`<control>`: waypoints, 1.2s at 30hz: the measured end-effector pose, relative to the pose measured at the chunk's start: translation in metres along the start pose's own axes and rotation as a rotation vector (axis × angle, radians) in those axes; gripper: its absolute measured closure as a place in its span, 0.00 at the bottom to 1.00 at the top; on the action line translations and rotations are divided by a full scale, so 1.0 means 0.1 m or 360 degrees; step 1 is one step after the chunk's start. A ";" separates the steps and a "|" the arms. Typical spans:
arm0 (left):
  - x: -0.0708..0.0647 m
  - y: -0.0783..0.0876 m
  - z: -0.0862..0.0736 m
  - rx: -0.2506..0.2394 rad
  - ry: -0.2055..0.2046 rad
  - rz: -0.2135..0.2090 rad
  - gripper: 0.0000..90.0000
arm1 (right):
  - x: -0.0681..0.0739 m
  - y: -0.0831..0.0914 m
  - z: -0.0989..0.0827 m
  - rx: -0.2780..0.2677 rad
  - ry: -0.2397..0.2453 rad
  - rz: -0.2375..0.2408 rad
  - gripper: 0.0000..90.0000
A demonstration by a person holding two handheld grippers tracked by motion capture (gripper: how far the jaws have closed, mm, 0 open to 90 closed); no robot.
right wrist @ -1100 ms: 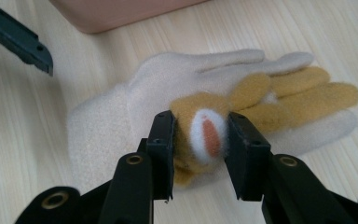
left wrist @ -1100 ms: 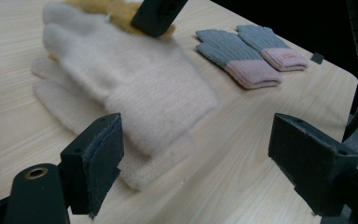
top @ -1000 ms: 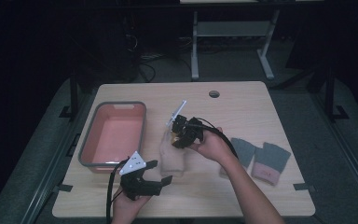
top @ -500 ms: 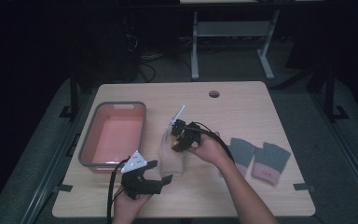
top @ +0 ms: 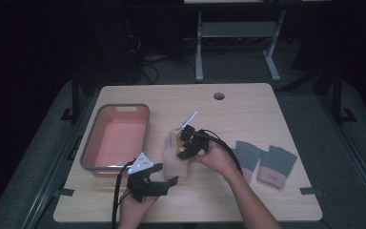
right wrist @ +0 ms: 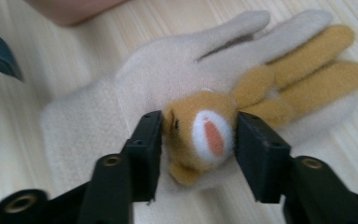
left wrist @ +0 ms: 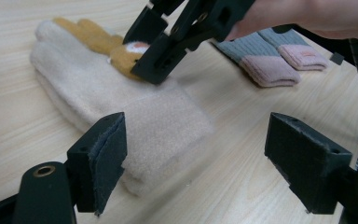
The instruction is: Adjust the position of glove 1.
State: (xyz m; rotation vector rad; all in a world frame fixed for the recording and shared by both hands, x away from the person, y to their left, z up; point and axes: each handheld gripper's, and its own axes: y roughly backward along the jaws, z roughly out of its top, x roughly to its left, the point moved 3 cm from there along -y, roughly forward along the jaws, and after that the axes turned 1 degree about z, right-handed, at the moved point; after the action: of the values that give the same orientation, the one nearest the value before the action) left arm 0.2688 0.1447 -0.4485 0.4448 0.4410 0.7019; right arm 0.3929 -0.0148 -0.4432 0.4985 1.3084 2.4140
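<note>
High view: right hand-held gripper (top: 183,143) released over cream glove (top: 175,162), between pink tray (top: 91,151) and grey gloves (top: 262,162).

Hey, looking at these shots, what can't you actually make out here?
- Glove: underside hidden against the table, all views.
- Right gripper: whether its pads press the rabbit face is unclear, right gripper view.
- Tub: near corner covered by the left gripper, high view.
</note>
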 end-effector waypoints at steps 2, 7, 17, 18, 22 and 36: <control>0.01 -0.01 0.01 0.0004 0.0035 0.0009 0.23 | 0.00 0.04 -0.02 -0.0044 -0.0069 0.0005 0.45; 0.09 -0.09 0.03 0.0049 0.0104 0.0077 0.24 | 0.02 0.12 -0.11 -0.0090 -0.0159 -0.0016 0.38; 0.18 -0.34 0.05 0.0161 0.0237 0.0210 0.26 | 0.03 0.29 -0.33 -0.0164 -0.0260 -0.0051 0.36; 0.18 -0.36 0.05 0.0163 0.0257 0.0212 0.26 | 0.03 0.30 -0.36 -0.0162 -0.0276 -0.0043 0.36; 0.23 -0.44 0.07 0.0198 0.0302 0.0242 0.26 | 0.03 0.29 -0.41 -0.0151 -0.0284 -0.0046 0.36; 0.28 -0.66 0.09 0.0322 0.0437 0.0072 0.39 | -0.02 0.42 -0.56 -0.0169 -0.0347 -0.0081 0.36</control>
State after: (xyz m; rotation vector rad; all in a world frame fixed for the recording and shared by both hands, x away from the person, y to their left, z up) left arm 0.3267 0.1170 -0.4821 0.5527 0.7673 0.7690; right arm 0.3629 -0.0779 -0.4366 0.6691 1.0827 2.2986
